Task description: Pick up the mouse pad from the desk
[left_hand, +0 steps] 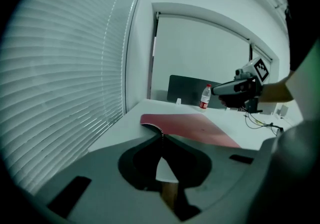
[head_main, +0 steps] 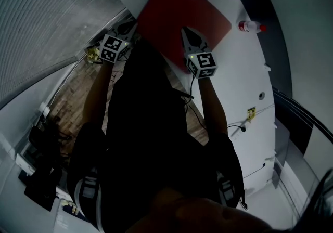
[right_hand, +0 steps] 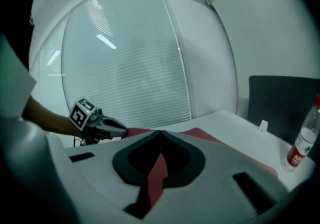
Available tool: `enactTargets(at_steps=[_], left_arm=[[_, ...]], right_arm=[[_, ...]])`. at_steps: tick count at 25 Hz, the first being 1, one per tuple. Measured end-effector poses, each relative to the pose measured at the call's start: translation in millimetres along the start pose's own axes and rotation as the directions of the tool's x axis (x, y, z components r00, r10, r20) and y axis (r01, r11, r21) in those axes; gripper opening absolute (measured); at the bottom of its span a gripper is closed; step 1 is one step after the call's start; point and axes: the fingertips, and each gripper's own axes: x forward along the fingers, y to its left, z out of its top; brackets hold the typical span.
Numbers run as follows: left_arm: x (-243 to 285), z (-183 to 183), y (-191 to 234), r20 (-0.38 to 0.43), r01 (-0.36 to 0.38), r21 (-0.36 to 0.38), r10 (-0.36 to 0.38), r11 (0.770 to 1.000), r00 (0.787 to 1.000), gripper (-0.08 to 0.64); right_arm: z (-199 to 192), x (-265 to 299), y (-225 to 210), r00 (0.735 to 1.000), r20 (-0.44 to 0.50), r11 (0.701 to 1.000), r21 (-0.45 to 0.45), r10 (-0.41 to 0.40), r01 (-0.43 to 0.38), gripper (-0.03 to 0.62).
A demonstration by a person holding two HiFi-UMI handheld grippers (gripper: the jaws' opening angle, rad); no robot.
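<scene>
One left gripper is pinched tight on the near left corner of the single red mouse pad, and one right gripper is clamped on its near edge. The pad sits diamond-wise over the white desk. In the head view its long edges slant from upper left to lower right, toward one water bottle.

desk: white | window blinds: closed | floor: brown wood
</scene>
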Motion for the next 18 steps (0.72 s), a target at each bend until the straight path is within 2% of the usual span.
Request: enactTargets(at_steps=[6, 9, 11, 15, 18], left_arm=[[-4.0, 6.1, 23.3, 0.008, -0.007, 0.06, 0.006, 0.998, 1.0, 0.014], [-4.4, 9.3, 26.2, -0.004, 0.012, 0.152, -0.011, 0.988, 1.0, 0.014], [-3.5, 13.2, 29.1, -0.007, 0.025, 0.202, -0.024, 0.979, 1.0, 0.014], [-3.1, 18.3, 28.8, -0.013, 0.059, 0.275, -0.058, 0.96, 0.998, 0.014], [-5.6, 17.4, 23.0, -0.022, 0.085, 0.314, -0.083, 0.946, 0.996, 0.014]], right_arm=[[19.2, 40.4, -6.3, 0.989, -0.076, 0.982, -0.13, 0.129, -0.138, 0.002], [23.4, 66.1, -6.8, 0.974, -0.121, 0.963, -0.169, 0.193, -0.212, 0.013], [27.0, 84.8, -6.8, 0.961, -0.157, 0.943, -0.212, 0.227, -0.258, 0.057], [27.4, 115.3, -6.3, 0.926, -0.244, 0.879, -0.316, 0.289, -0.357, 0.111], [14.0, 136.1, -8.7, 0.879, -0.369, 0.791, -0.416, 0.303, -0.448, 0.154]])
